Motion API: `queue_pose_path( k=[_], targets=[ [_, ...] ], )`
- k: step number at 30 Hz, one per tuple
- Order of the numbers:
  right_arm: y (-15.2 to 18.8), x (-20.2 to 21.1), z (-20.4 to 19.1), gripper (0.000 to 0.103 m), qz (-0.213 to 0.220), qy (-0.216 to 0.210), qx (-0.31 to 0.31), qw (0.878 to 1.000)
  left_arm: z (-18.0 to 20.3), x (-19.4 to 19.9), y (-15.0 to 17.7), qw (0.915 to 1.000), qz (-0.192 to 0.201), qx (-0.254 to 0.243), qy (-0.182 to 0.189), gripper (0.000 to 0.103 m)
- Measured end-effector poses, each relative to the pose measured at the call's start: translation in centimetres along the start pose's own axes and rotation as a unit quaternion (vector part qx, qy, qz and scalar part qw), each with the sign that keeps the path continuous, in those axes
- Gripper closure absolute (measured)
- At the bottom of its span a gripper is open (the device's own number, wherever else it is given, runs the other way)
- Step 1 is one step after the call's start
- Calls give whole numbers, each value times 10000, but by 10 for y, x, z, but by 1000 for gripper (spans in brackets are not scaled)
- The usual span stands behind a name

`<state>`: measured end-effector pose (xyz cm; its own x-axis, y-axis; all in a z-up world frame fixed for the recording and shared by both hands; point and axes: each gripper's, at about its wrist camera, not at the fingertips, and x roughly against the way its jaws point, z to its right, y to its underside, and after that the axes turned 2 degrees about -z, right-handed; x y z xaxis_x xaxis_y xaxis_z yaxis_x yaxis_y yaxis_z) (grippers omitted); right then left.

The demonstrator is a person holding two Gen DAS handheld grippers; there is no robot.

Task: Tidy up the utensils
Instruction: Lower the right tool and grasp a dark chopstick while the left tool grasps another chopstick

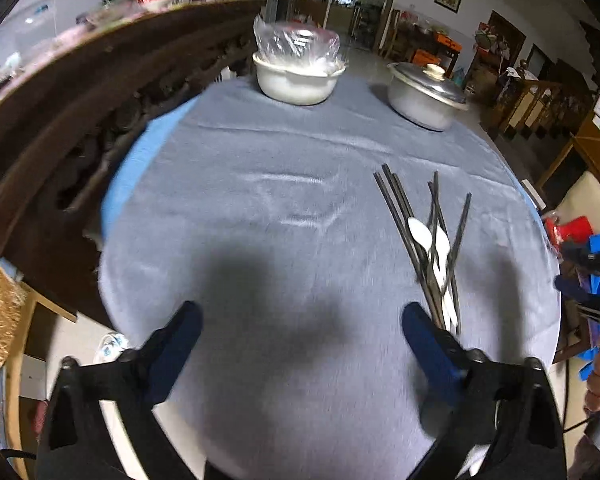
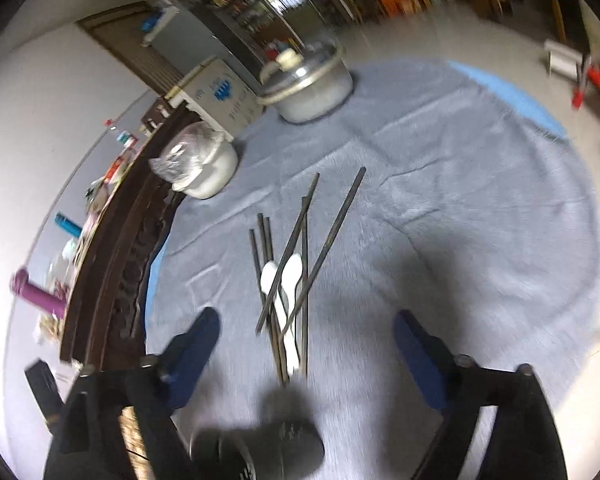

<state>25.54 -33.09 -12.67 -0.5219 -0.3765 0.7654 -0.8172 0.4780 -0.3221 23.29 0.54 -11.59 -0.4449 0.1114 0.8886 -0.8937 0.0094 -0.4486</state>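
Dark chopsticks (image 2: 300,256), white spoons (image 2: 290,280), crisscrossed pile on cloth

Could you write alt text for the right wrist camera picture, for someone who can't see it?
A loose pile of dark chopsticks and two white spoons lies on a grey-blue tablecloth, just ahead of the open right gripper. Farther back stand a lidded metal pot and a white pot with a plastic bag inside.

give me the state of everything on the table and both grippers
left gripper: open, empty, over the cloth
right gripper: open, empty, pile between its fingers
chopsticks: loose, crossed in a pile
white spoons: lying in the pile, under some chopsticks
metal pot: lid on
white bowl: upright, clear plastic bag on top
tablecloth: spread flat, slightly creased
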Motion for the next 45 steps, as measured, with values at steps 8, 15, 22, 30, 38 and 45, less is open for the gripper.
queue_pose_path(
  k=[8,15,22,30,38,45],
  targets=[
    [-66,-75,10,42,-378,343,-246,9984,15,-60,-61,9993,-295,-155,180,48],
    [-105,-124,22,55,-640,925,-591,9919,45,-97,-89,9968,-481,-533,339,56],
    [-123,-162,8,66,-849,1674,-356,9816,58,-126,-123,9959,-466,-614,472,56],
    [-124,-173,-11,95,-747,2137,402,9732,94,-145,-147,9934,-389,-847,674,67],
    [-116,-126,17,96,-154,1439,380,9887,159,-168,-166,9851,-414,-1446,840,69],
    [-110,-93,31,96,93,1017,404,9940,207,-209,-190,9796,-820,-1566,960,69]
  ],
)
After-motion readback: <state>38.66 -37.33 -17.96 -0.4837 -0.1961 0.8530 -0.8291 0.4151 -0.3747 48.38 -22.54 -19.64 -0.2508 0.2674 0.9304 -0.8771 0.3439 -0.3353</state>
